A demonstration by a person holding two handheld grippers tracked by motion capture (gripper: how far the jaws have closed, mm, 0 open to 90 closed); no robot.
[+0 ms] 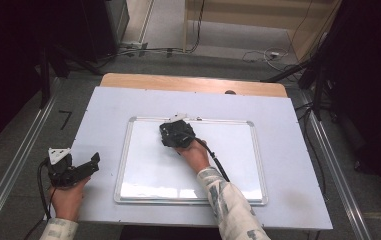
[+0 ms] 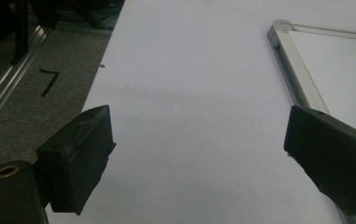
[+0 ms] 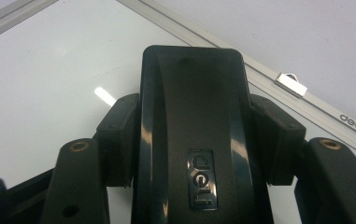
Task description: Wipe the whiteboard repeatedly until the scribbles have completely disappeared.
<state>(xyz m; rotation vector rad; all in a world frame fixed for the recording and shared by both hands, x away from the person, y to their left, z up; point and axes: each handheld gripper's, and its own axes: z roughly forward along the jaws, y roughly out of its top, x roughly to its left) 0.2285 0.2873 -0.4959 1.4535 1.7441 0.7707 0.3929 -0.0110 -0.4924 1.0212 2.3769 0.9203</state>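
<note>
From above, a rectangular whiteboard with a silver metal frame [image 1: 123, 160] lay in the middle of a pale lilac sheet [image 1: 278, 130] covering a wooden table [image 1: 128, 80]. The right gripper [image 1: 176, 131] sat over the board's far edge, clamped on a black plastic whiteboard eraser [image 1: 170, 134] that was hard to tell apart from the tool at that height. The left gripper [image 1: 89, 165] rested at the near left of the sheet, well apart from the board, its jaws pointing right. Wide bare margins ran on both sides of the board. Grey carpet [image 1: 18, 150], aluminium rails and loose cables surrounded the table, and a black tape mark shaped like a 7 [image 1: 65, 119] lay on the floor to the left.

In the left gripper view, the left gripper [image 2: 199, 158] stood with its jaws spread wide and nothing between them, only the bare sheet [image 2: 189, 70]. The whiteboard's rounded corner [image 2: 283, 32] lay to the right, and the tape mark [image 2: 49, 81] showed on the carpet.

In the right gripper view, the right gripper [image 3: 196, 140] squeezed the eraser [image 3: 194, 107] from both sides. A raised badge on the eraser read "deli". The same word was printed on the whiteboard's frame [image 3: 175, 23] at the right, near a small white clip [image 3: 292, 83]. The board surface was clean and glossy, with one lamp reflection.
</note>
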